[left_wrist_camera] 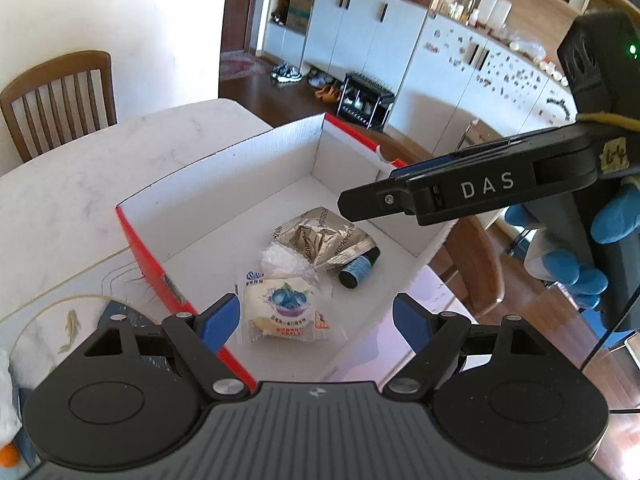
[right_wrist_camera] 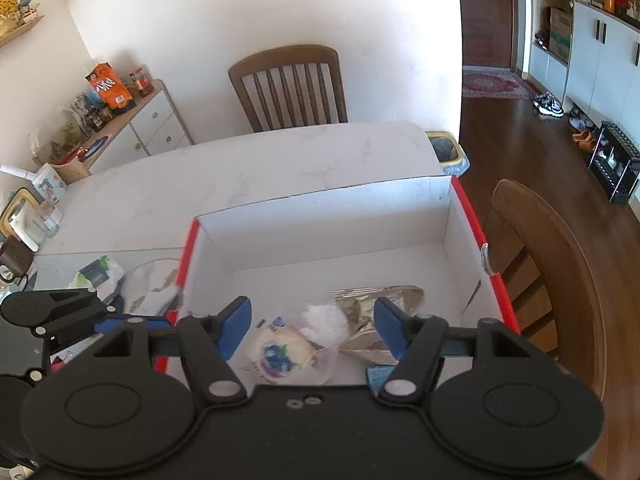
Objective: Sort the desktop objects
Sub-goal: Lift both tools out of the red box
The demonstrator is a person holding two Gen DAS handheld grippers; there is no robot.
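A red cardboard box with a white inside (left_wrist_camera: 224, 184) (right_wrist_camera: 320, 216) sits on the white marble table. In it lie a blueberry snack pack (left_wrist_camera: 286, 312) (right_wrist_camera: 280, 354), a crumpled clear wrapper (left_wrist_camera: 286, 264) (right_wrist_camera: 324, 322), a gold foil pouch (left_wrist_camera: 324, 240) (right_wrist_camera: 372, 320) and a small dark bottle with a blue label (left_wrist_camera: 357, 268). My left gripper (left_wrist_camera: 316, 322) is open and empty above the box's near end. My right gripper (right_wrist_camera: 314, 328) is open and empty over the same items. It also shows in the left wrist view (left_wrist_camera: 352, 200), above the box's right side.
A round mat with a fish drawing (left_wrist_camera: 68, 320) and a packet (right_wrist_camera: 96, 274) lie left of the box. Wooden chairs stand at the table's far side (right_wrist_camera: 288, 84) and right side (right_wrist_camera: 536, 248). Cups and clutter (right_wrist_camera: 24, 224) sit at the table's far left.
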